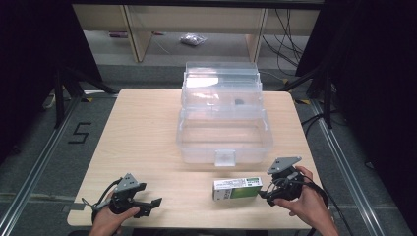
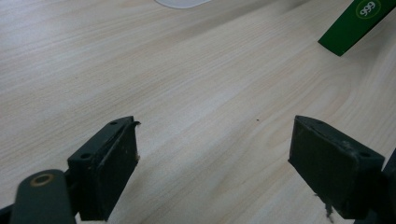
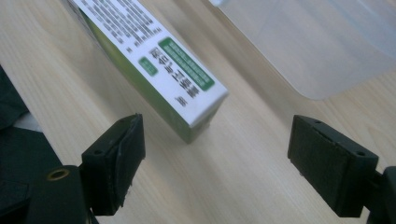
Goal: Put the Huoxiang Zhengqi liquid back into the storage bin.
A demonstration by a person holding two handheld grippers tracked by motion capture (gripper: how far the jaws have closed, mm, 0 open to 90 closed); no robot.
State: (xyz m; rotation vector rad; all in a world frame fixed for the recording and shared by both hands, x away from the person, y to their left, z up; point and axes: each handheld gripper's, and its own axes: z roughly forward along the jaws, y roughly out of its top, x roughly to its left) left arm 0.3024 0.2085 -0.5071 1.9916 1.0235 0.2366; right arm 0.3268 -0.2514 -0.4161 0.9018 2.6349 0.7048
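Observation:
A white and green carton (image 1: 238, 188) lies flat on the wooden table (image 1: 142, 132) near its front edge. My right gripper (image 1: 265, 194) sits just right of the carton's end, jaws wide open. In the right gripper view the carton (image 3: 154, 60) lies ahead of the open gripper (image 3: 215, 154), its near corner a little short of the gap. My left gripper (image 1: 156, 204) rests at the front left of the table, open and empty. In the left gripper view the open gripper (image 2: 215, 163) faces bare wood, with a green corner of the carton (image 2: 357, 23) at top right.
A clear plastic box (image 1: 224, 132) with its lid (image 1: 221, 83) raised at the back stands mid-table, just beyond the carton. Its front latch (image 1: 225, 158) faces me. Its rounded corner (image 3: 322, 46) lies to the right in the right gripper view. Black stands flank the table.

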